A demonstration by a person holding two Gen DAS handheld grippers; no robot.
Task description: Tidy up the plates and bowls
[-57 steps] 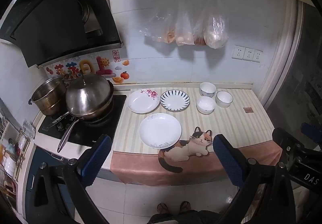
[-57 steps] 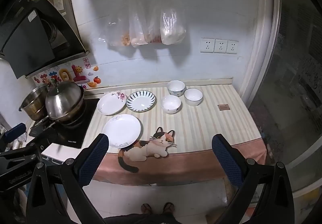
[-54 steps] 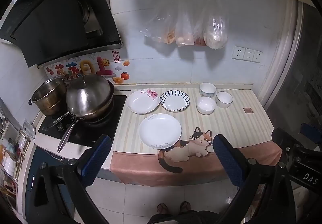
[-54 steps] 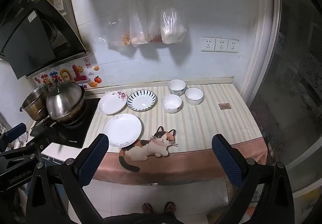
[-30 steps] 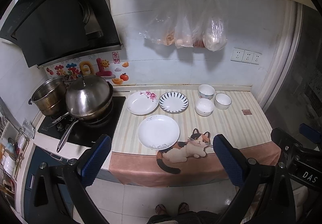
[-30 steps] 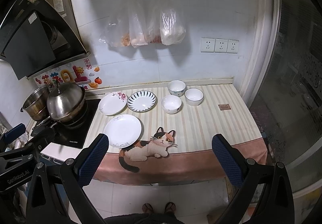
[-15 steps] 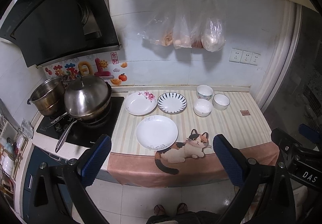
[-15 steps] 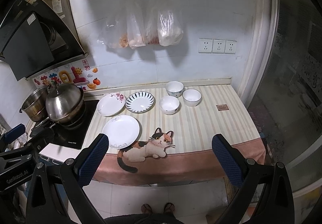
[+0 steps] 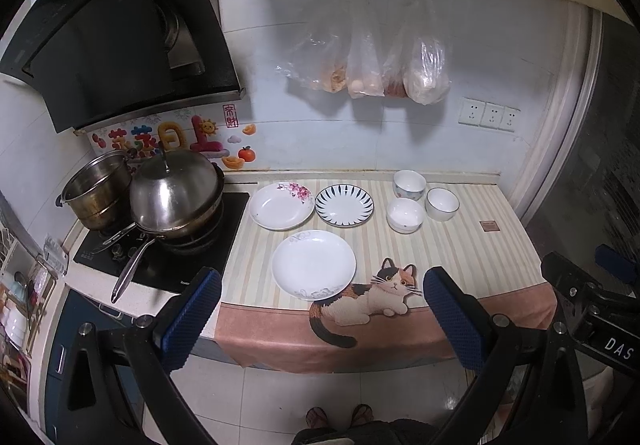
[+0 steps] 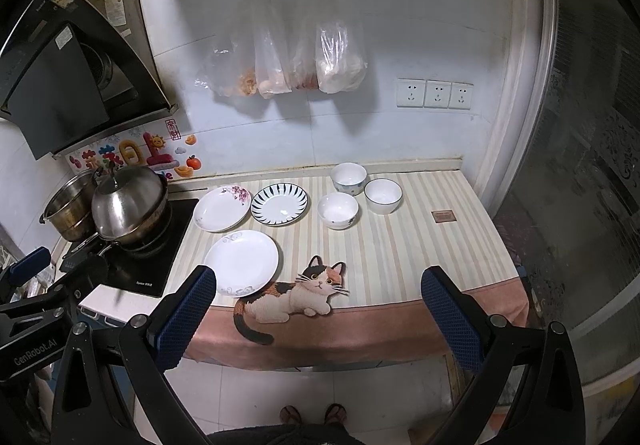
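Left gripper [image 9: 322,309] and right gripper [image 10: 318,309], both held level before the counter edge, well back from it, fingers spread wide and holding nothing. On the striped counter cloth [image 9: 448,257]: plain white plate [image 9: 314,264] nearest; behind it, floral plate [image 9: 281,205] beside blue-striped plate [image 9: 344,204]; three bowls [image 9: 405,214] clustered to the right, near the wall.

left tongs [image 9: 322,309] agape, right tongs [image 10: 318,307] agape
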